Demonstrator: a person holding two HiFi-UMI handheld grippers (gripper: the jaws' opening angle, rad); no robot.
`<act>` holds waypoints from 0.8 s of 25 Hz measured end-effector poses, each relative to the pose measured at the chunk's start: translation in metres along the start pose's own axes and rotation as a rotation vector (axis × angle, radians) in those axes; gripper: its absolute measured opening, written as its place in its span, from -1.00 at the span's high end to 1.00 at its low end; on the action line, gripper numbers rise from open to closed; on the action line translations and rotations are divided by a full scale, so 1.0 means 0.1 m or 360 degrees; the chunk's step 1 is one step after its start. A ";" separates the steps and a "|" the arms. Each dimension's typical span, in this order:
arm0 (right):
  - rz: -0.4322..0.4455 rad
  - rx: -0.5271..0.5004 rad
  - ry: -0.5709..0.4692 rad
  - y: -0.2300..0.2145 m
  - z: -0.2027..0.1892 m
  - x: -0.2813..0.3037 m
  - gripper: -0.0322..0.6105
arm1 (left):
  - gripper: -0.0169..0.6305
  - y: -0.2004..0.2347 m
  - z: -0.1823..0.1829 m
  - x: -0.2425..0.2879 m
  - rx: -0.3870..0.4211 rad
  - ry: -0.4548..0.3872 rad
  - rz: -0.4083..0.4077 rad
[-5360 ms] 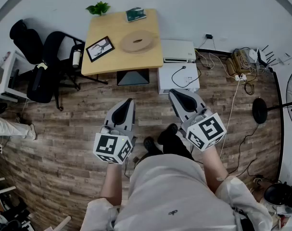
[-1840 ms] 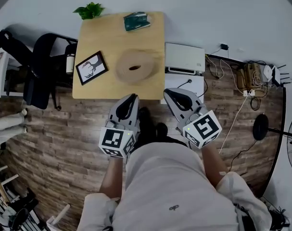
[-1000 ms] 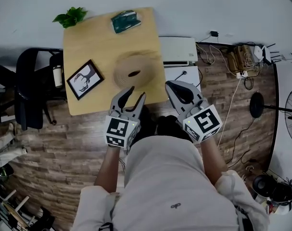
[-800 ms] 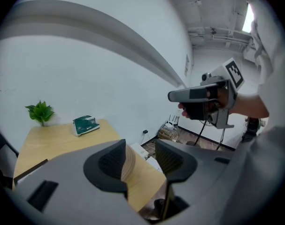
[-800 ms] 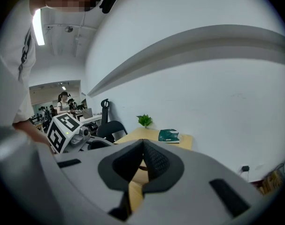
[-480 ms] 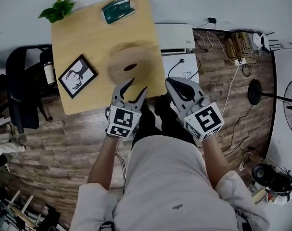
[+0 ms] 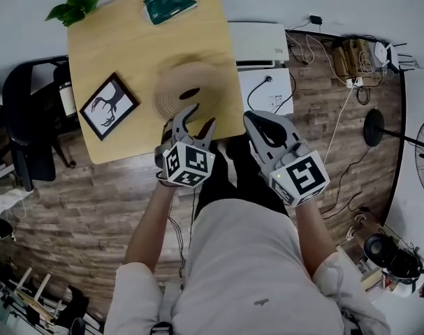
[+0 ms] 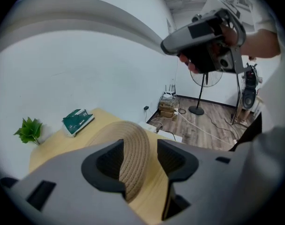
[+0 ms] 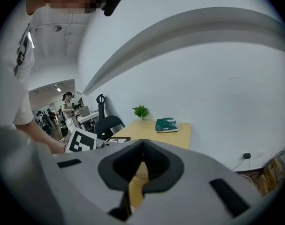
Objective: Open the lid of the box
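A round woven box with a lid (image 7: pixel 191 89) sits on the wooden table (image 7: pixel 114 54) near its front right edge. My left gripper (image 7: pixel 198 118) hovers at the box's near rim. Its jaws are opening and touch nothing. In the left gripper view the woven box (image 8: pixel 133 149) shows through the gap of the left gripper (image 8: pixel 140 162). My right gripper (image 7: pixel 257 121) is shut and empty, off the table's right edge, beside the box. In the right gripper view the right gripper (image 9: pixel 141 142) points along the table (image 9: pixel 180 137).
A framed deer picture (image 7: pixel 108 106), a green book (image 7: pixel 170 2) and a small plant (image 7: pixel 75 5) share the table. Black chairs (image 7: pixel 26 110) stand at its left. White appliances (image 7: pixel 259 40) and cables (image 7: pixel 351 54) lie on the floor at the right.
The table has drawn closer in the head view. My left gripper moved forward to the woven box's near rim and its jaws spread wider. The right gripper stayed shut.
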State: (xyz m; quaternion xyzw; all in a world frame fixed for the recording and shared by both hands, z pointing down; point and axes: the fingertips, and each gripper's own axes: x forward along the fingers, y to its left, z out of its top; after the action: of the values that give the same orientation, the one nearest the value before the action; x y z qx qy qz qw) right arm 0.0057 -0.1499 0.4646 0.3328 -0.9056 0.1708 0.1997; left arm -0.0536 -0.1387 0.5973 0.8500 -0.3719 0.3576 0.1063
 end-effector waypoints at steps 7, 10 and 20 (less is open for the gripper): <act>0.0013 0.0014 0.0021 -0.07 -0.03 0.04 0.90 | 0.32 -0.02 -0.16 0.23 0.0138 0.0120 0.0069; 0.0014 0.0027 0.0020 -0.09 -0.03 0.05 0.90 | 0.32 -0.02 -0.21 0.31 0.0276 0.0176 0.0106; -0.0005 0.0049 0.0025 -0.13 -0.08 0.01 0.90 | 0.32 0.01 -0.36 0.45 0.0398 0.0282 0.0156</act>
State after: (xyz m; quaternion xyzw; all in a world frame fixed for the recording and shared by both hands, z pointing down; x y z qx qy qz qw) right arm 0.0159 -0.1559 0.4743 0.3358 -0.9008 0.1871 0.2020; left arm -0.0519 -0.1482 0.6538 0.8027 -0.3546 0.4793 0.0145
